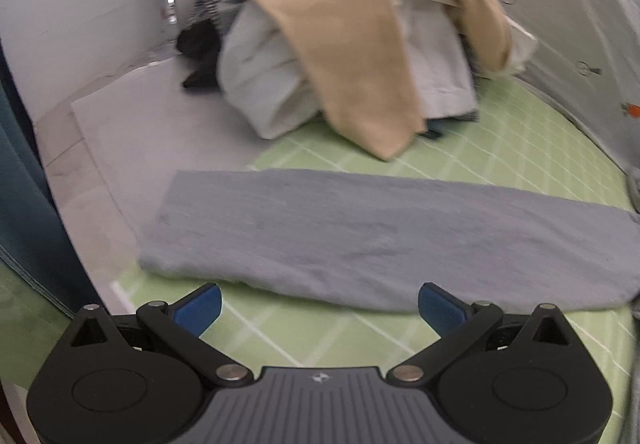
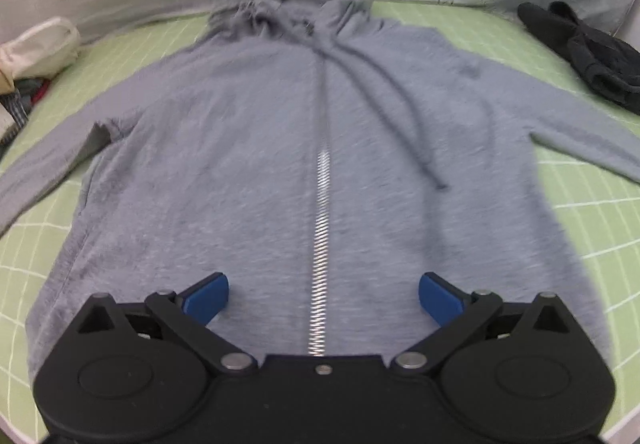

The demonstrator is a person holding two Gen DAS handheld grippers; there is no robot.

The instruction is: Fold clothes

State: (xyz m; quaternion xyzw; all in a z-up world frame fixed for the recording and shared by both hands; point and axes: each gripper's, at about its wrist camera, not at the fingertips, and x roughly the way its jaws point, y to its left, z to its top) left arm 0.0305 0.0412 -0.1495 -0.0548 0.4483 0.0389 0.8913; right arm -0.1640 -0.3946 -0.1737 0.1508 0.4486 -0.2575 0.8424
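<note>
The grey zip hoodie [image 2: 320, 148] lies face up and spread flat on the green checked bed sheet [image 2: 592, 228], directly ahead of the right hand-held gripper [image 2: 323, 294]. Its zipper [image 2: 322, 228] runs straight away from that gripper toward the hood [image 2: 288, 0] at the far end, and both sleeves are stretched out to either side, probably so the sleeves can be folded in next. One sleeve [image 1: 360, 240] lies crosswise just ahead of the left hand-held gripper [image 1: 319, 308]. Beyond it a pile of clothes [image 1: 348, 56], topped by a tan garment, waits its turn. Both hand-held grippers stand wide apart with nothing between the blue pads; the right one hovers over the hoodie's hem, the left over bare sheet near the sleeve's edge.
</note>
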